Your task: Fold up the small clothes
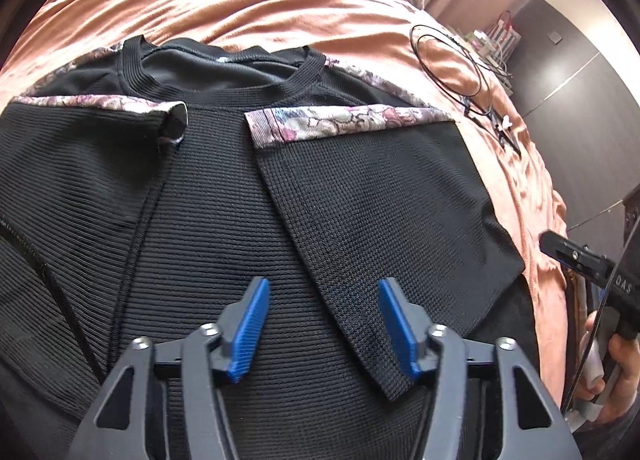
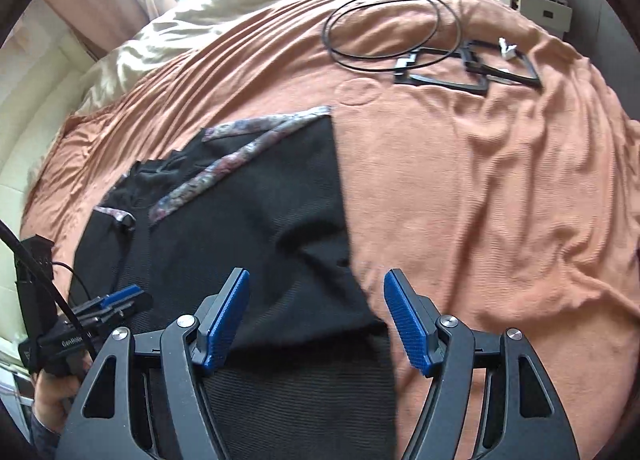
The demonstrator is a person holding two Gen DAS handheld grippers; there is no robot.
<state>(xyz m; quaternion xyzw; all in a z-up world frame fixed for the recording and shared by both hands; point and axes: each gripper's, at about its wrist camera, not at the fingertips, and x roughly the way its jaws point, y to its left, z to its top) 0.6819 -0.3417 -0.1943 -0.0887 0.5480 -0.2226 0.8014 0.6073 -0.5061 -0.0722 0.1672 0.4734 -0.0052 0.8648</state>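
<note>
A black knit top (image 1: 224, 200) with floral trim lies flat on the orange bedspread (image 1: 280, 4), collar (image 1: 224, 72) at the far end. Both sleeves are folded inward: the left sleeve (image 1: 80, 164) and the right sleeve (image 1: 380, 200), whose cuff points towards me. My left gripper (image 1: 324, 284) hovers open over the middle of the top, nothing pressed between its blue pads (image 1: 250, 328). My right gripper (image 2: 318, 274) is open above the top's (image 2: 248, 220) right edge. Each gripper shows in the other's view: the right gripper (image 1: 580, 260), the left gripper (image 2: 120, 296).
A looped black cable (image 2: 388, 20) and flat black frames (image 2: 460, 72) lie on the bedspread (image 2: 480, 200) beyond the top. A beige pillow (image 2: 240, 0) is at the bed's head, a nightstand (image 2: 536, 0) at the far right. A hand (image 1: 616, 364) grips the right tool.
</note>
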